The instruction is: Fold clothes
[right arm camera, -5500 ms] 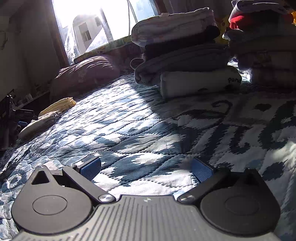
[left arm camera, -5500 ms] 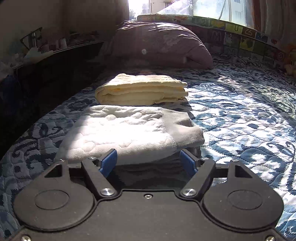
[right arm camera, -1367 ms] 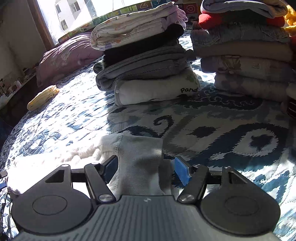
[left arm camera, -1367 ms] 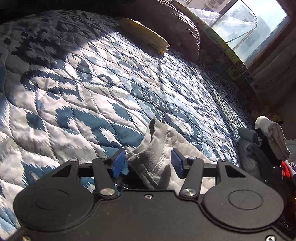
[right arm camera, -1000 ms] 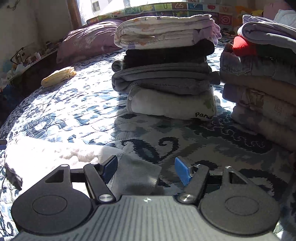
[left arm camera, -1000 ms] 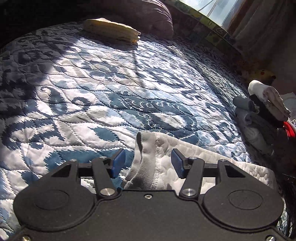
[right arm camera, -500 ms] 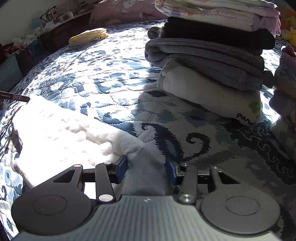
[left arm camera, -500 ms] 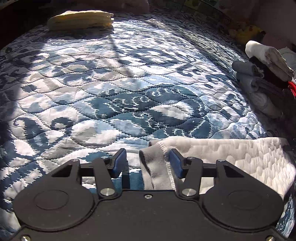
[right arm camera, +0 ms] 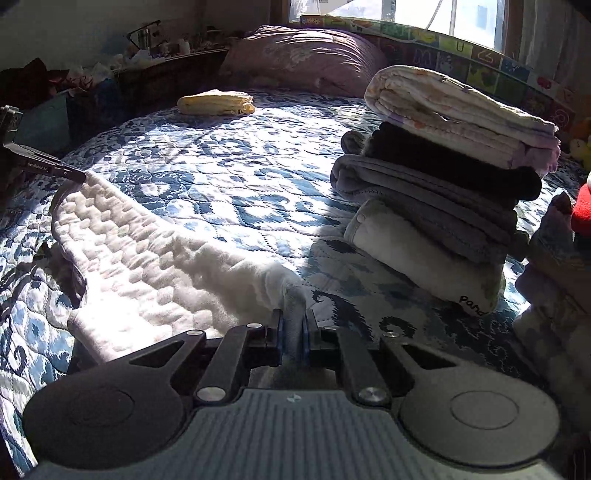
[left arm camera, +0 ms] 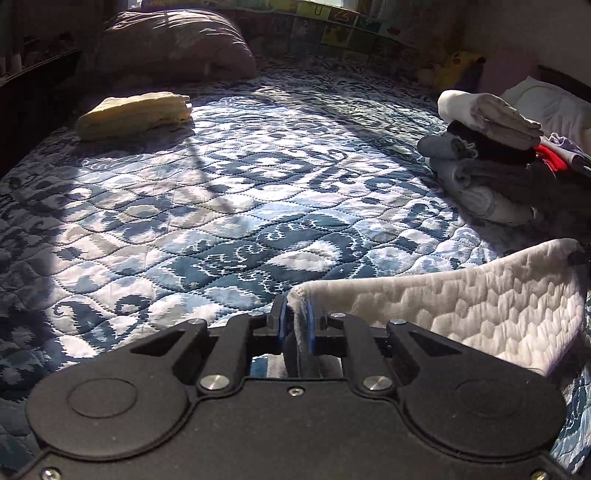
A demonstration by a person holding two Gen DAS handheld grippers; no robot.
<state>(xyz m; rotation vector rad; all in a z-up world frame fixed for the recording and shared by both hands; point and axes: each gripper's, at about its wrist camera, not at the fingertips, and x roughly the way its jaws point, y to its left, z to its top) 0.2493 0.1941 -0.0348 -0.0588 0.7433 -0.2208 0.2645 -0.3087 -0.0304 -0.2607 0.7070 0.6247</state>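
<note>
Hard daylight comes through the window behind the bed, which is blown out to white in the right wrist view. It falls in bright patches across the blue quilt, with deep shadow along the left edge and around the pillow. The white quilted garment glares where the sun hits it. Both views are sharp at centre, with strong fisheye bending and dark corners

Both cameras sit low over the bed, close to the quilt, facing the pillow end. Each catches the yellow folded cloth, the clothes stack and the white garment between them.
</note>
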